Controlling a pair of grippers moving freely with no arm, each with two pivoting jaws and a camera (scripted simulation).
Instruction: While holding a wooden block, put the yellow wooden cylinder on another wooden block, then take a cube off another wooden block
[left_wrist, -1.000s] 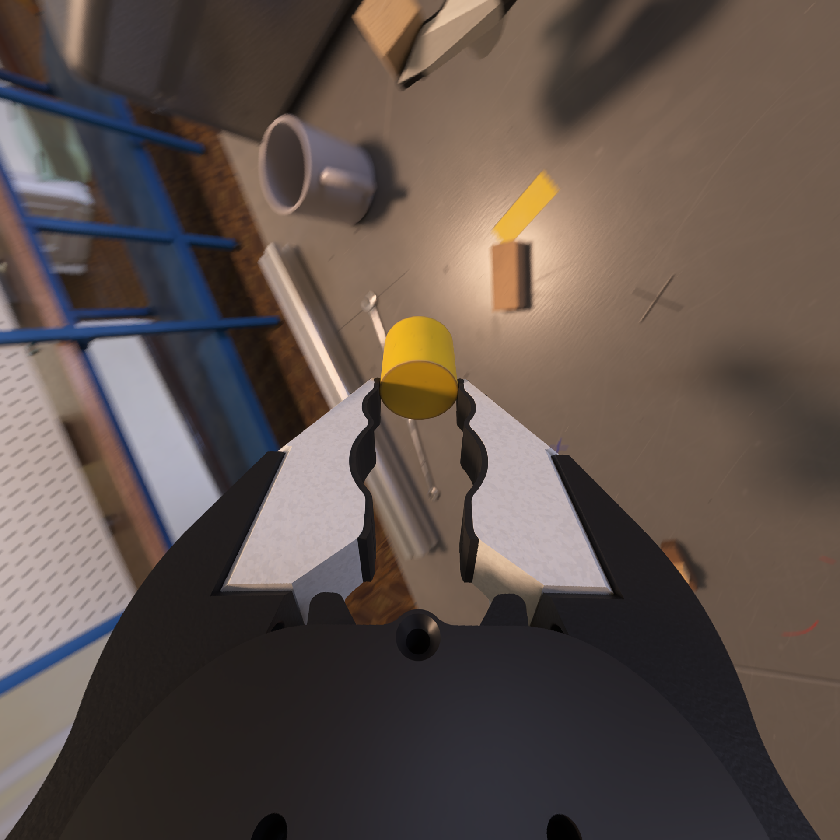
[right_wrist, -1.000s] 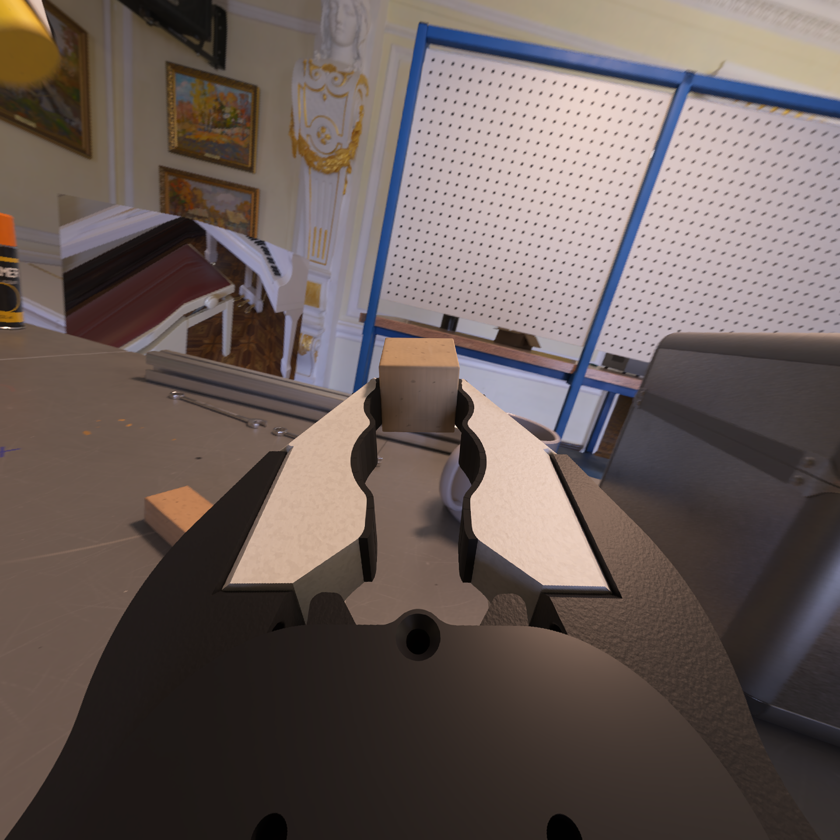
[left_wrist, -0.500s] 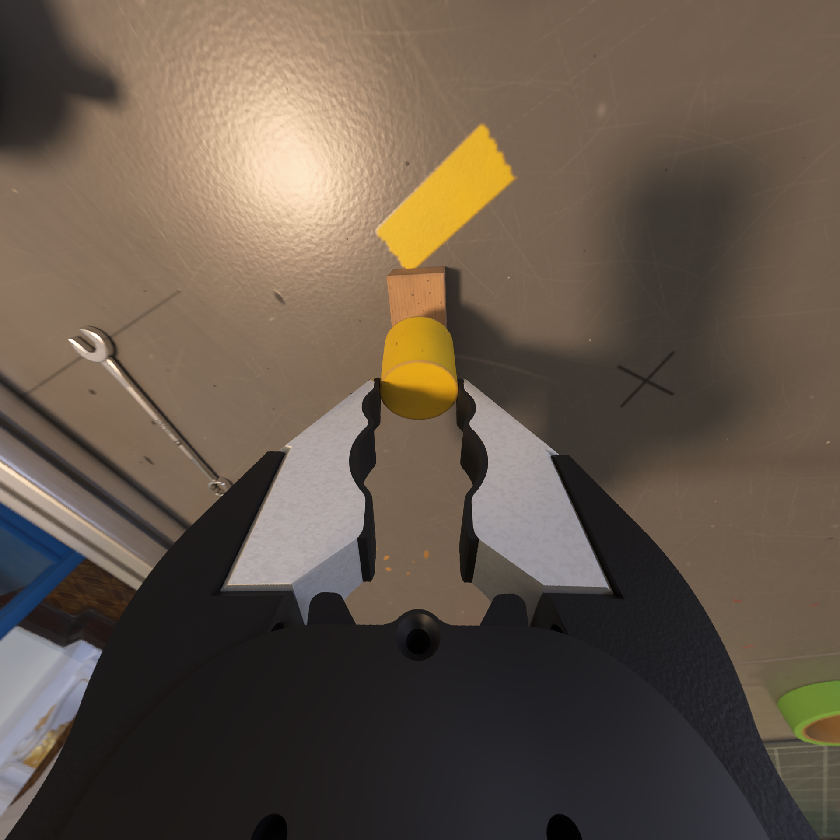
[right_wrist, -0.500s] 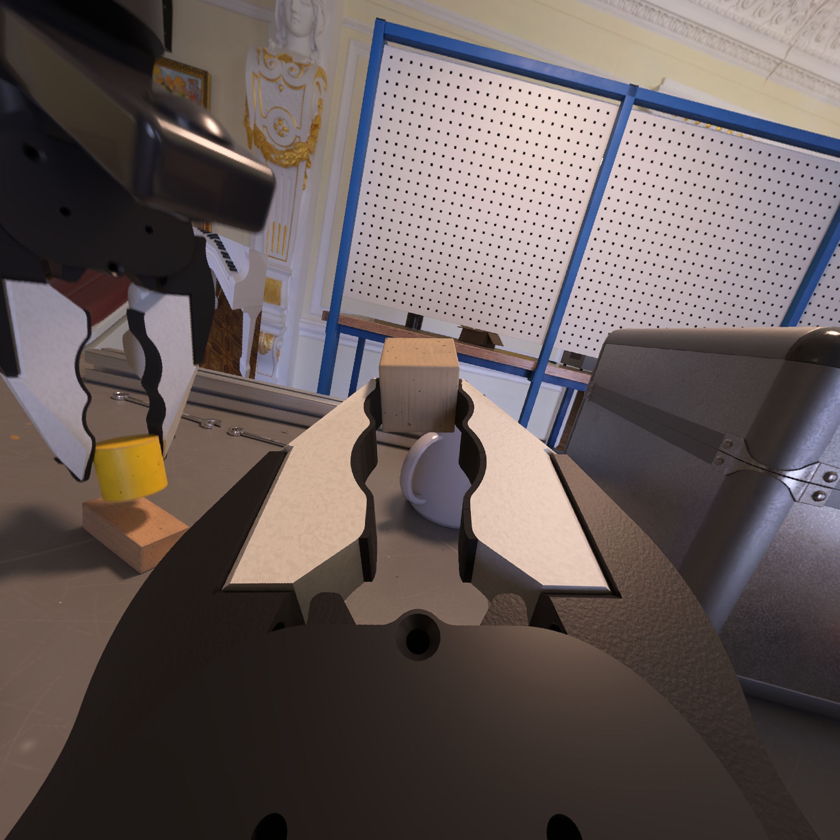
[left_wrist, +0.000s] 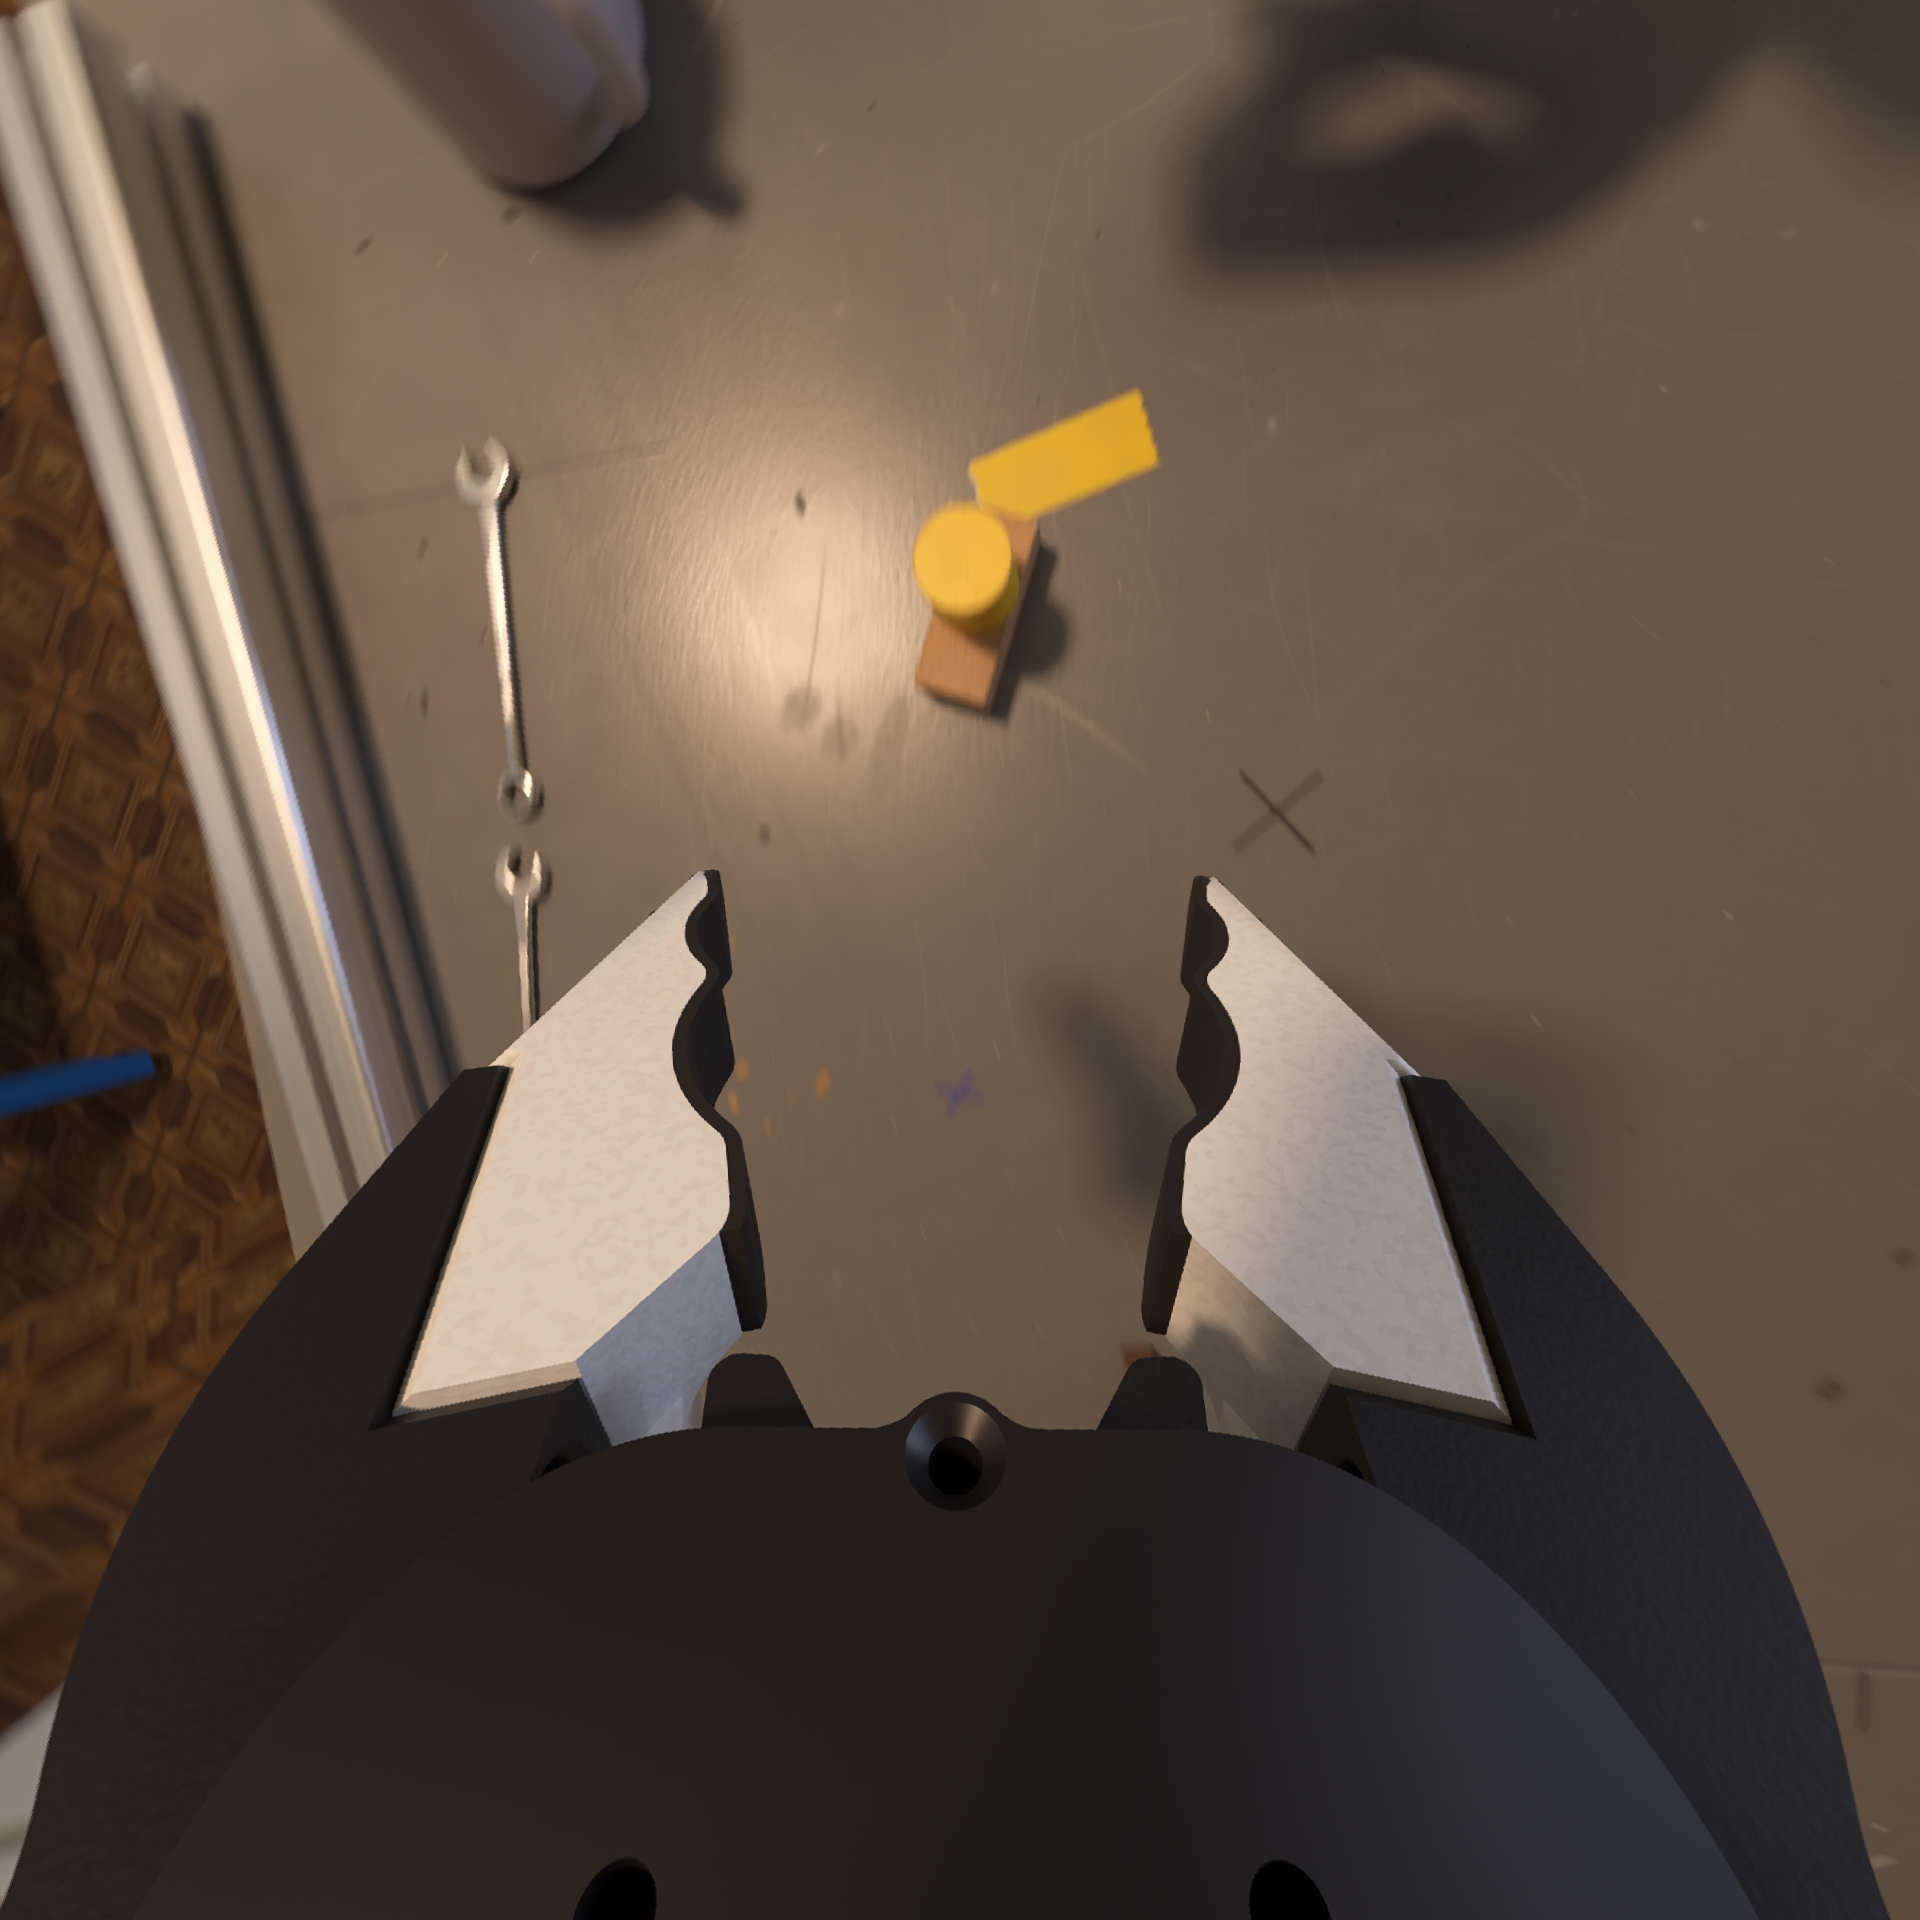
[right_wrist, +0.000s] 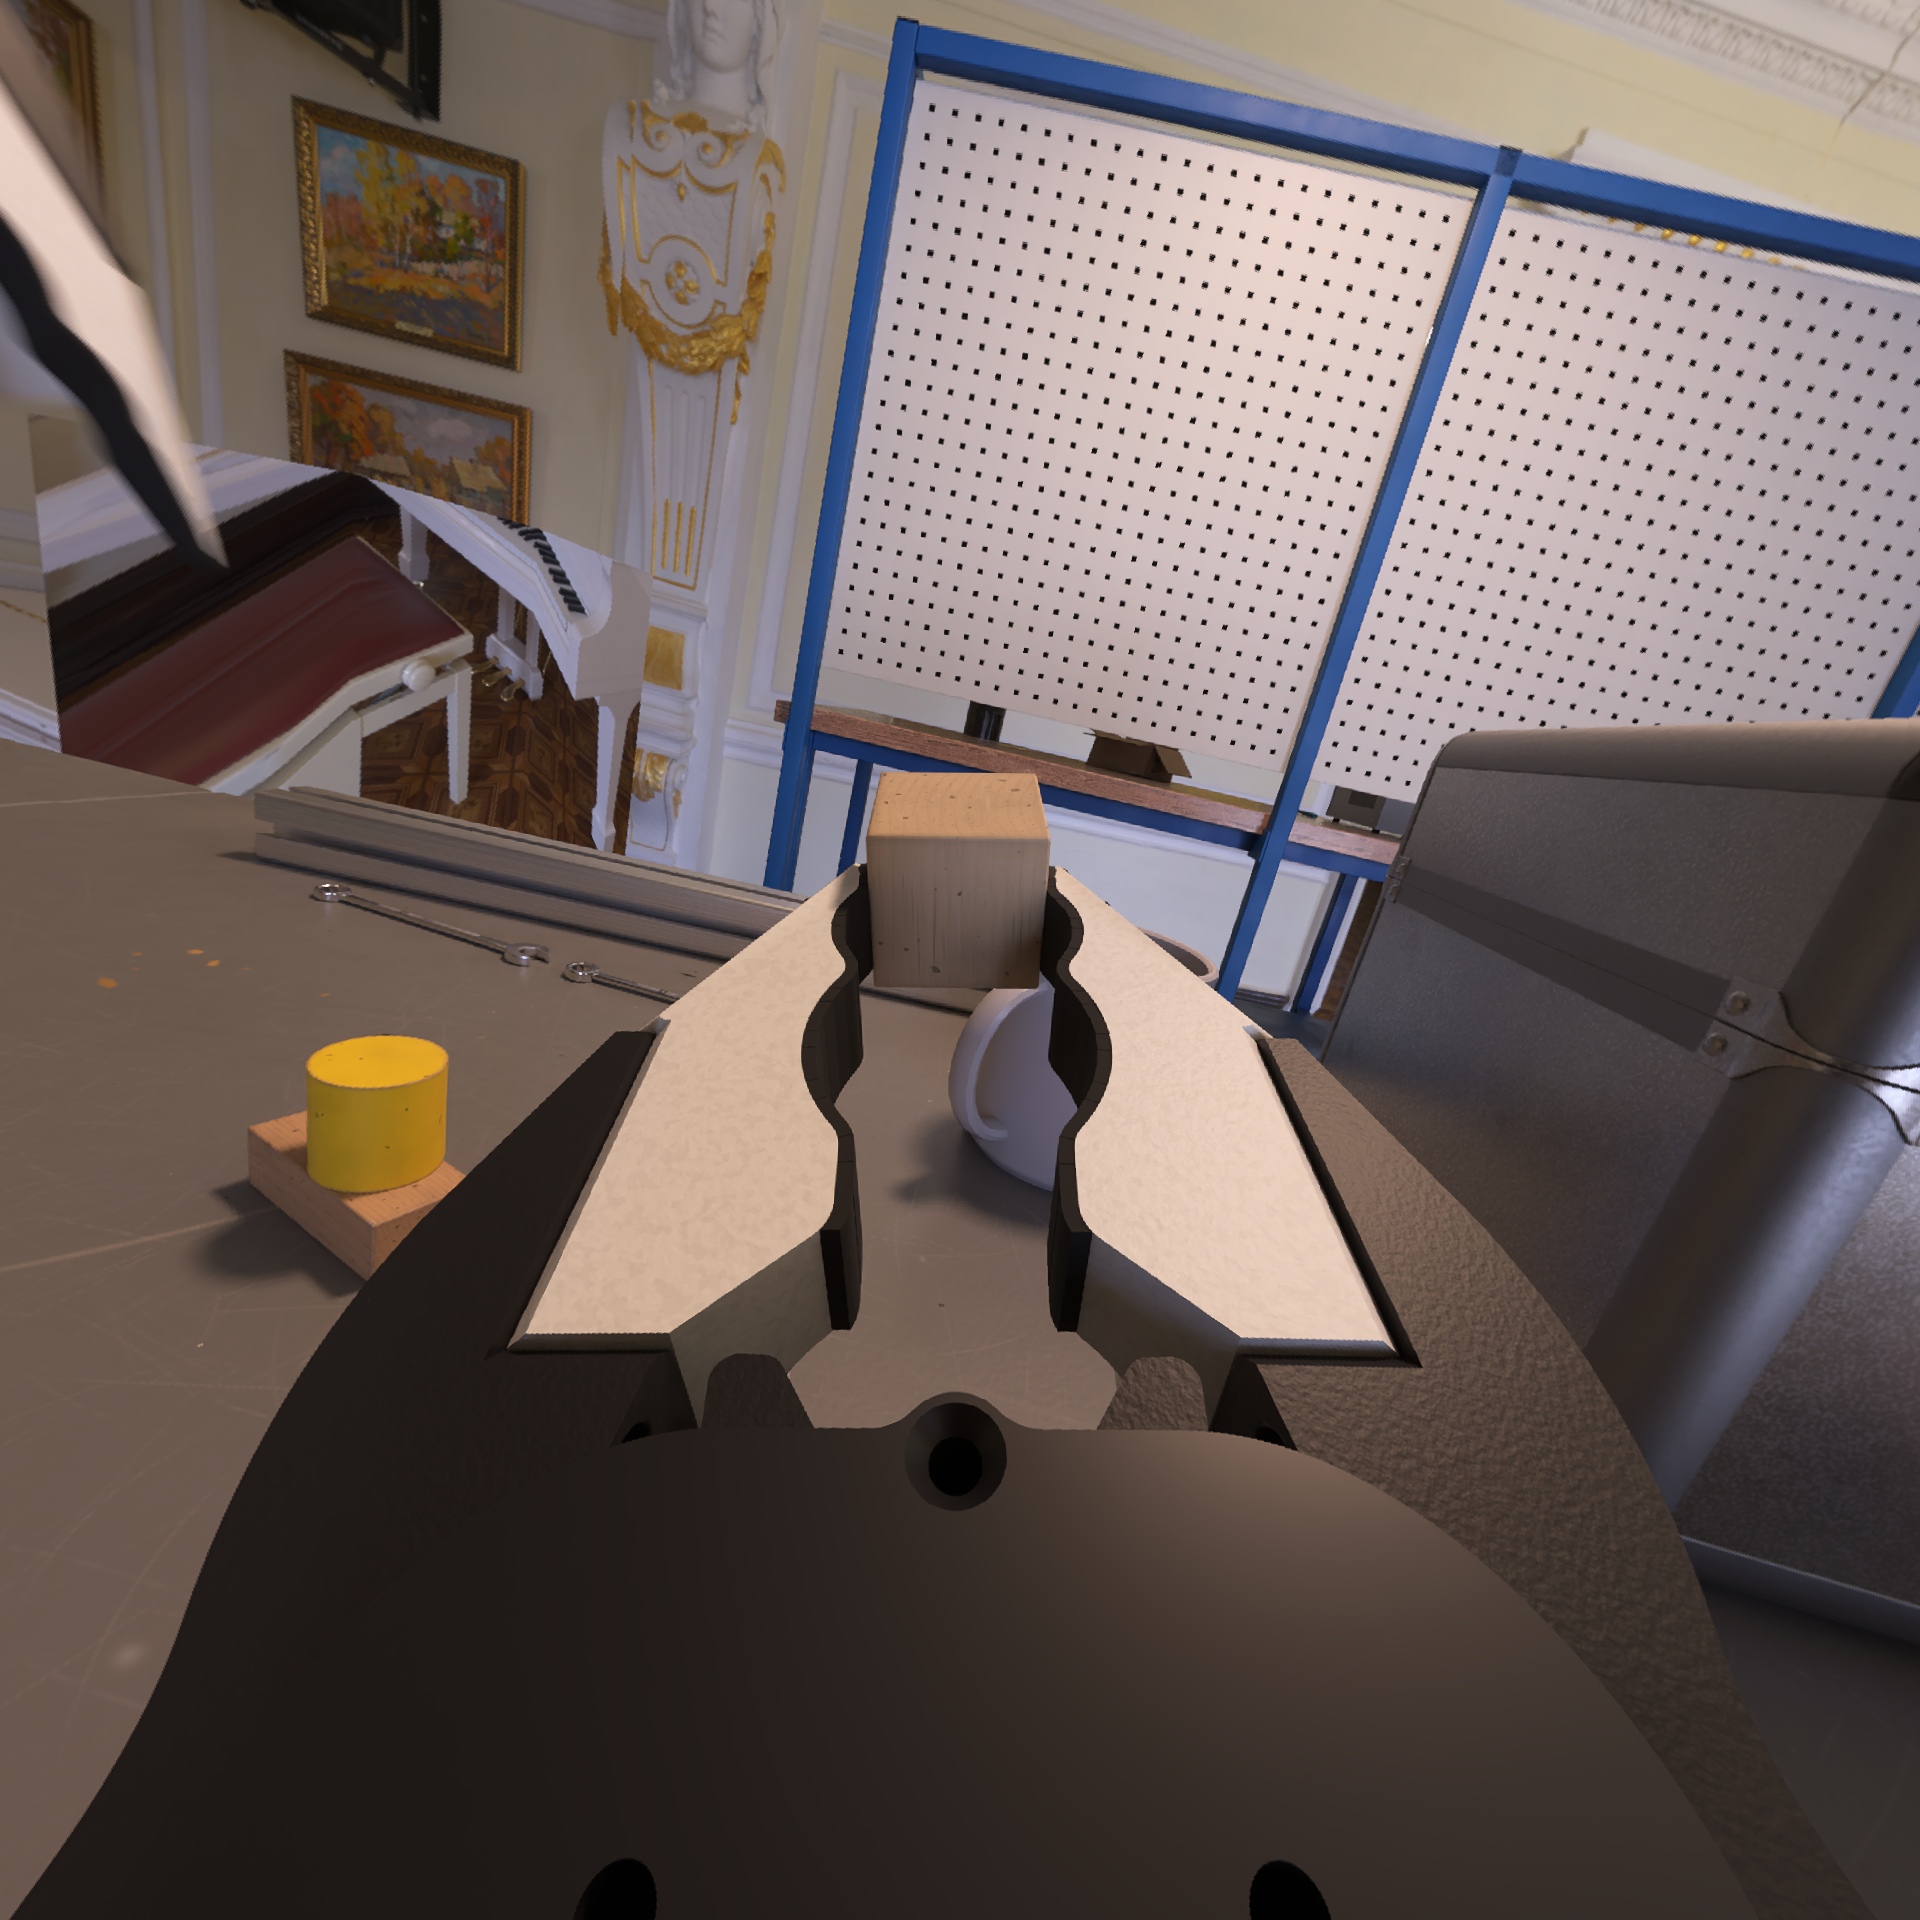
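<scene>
The yellow wooden cylinder (left_wrist: 964, 580) stands upright on a flat wooden block (left_wrist: 972, 662) on the grey table. Both also show at the left of the right wrist view, the cylinder (right_wrist: 376, 1112) on the block (right_wrist: 353, 1205). My left gripper (left_wrist: 954, 883) is open and empty, high above the table and nearer than the cylinder. One of its fingers (right_wrist: 94, 332) shows blurred at the top left of the right wrist view. My right gripper (right_wrist: 956, 883) is shut on a pale wooden block (right_wrist: 956, 883), held above the table.
A strip of yellow tape (left_wrist: 1065, 452) lies just beyond the block. Two wrenches (left_wrist: 499, 623) and an aluminium rail (left_wrist: 156, 520) lie along the left table edge. A white mug (right_wrist: 1013, 1091) stands beyond my right gripper. A grey metal case (right_wrist: 1662, 1039) stands to the right.
My left gripper let go of the yellow cylinder, leaving it on the flat block, opened wide and rose away from it. My right gripper kept its hold on the pale block.
</scene>
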